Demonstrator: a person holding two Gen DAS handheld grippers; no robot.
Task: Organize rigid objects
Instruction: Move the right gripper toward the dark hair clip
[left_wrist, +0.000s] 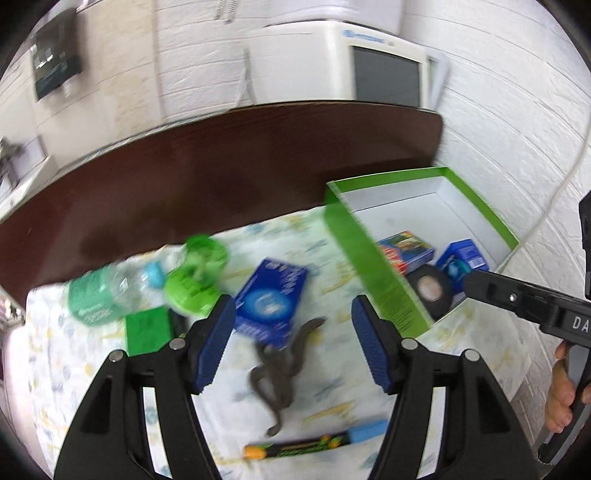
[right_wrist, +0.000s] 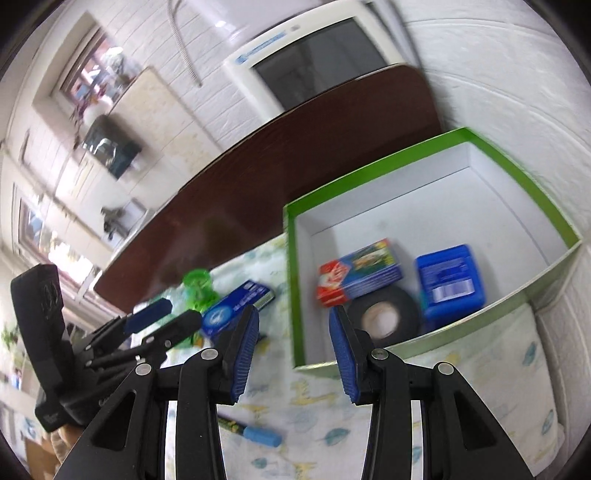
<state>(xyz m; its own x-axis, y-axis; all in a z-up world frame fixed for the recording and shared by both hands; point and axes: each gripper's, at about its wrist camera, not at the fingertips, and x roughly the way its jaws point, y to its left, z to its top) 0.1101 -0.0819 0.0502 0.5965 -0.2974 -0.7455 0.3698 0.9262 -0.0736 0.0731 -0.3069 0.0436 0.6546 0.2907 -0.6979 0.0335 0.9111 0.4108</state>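
We hold our left gripper (left_wrist: 293, 345) tilted downward, its blue-padded fingers (left_wrist: 212, 343) spread apart with nothing pinched between them. Our right gripper (right_wrist: 293, 350) also points downward, jaws parted and empty, its ribbed blue pads (right_wrist: 242, 354) facing each other across the gap. In the left wrist view, our right hand (left_wrist: 563, 391) wraps around the black handle of its gripper. In the right wrist view, the left gripper shows from the side, its fingers apart.
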